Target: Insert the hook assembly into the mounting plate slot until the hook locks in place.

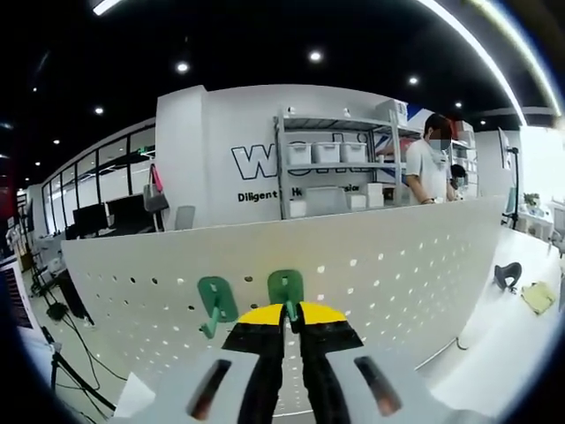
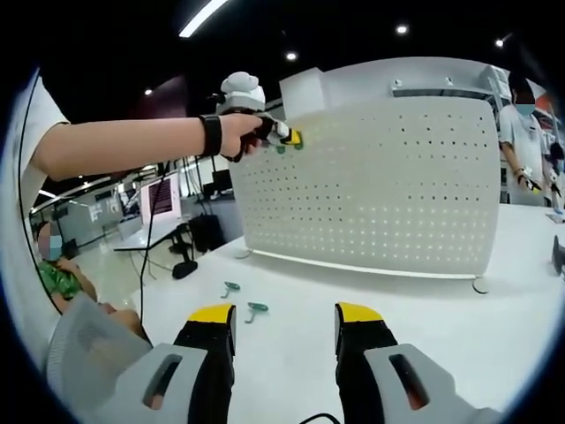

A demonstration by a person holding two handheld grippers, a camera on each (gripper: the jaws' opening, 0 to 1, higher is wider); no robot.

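Hook point(image 1: 285, 287) clamped in left gripper point(image 1: 292, 320) against pegboard point(image 1: 397, 274) face.

Black wristband point(image 2: 211, 135), white short sleeve point(image 2: 35, 115)

Left yellow-tipped black two-jaw gripper point(image 1: 292, 320) raised high, jaws pinched nearly together, clamped on a green hook. Seen from the right gripper view: left hand point(image 2: 237, 132) on it, black wristband, bare forearm stretched out level. Right yellow-tipped black gripper point(image 2: 285, 315) low, jaws spread wide, nothing between them.
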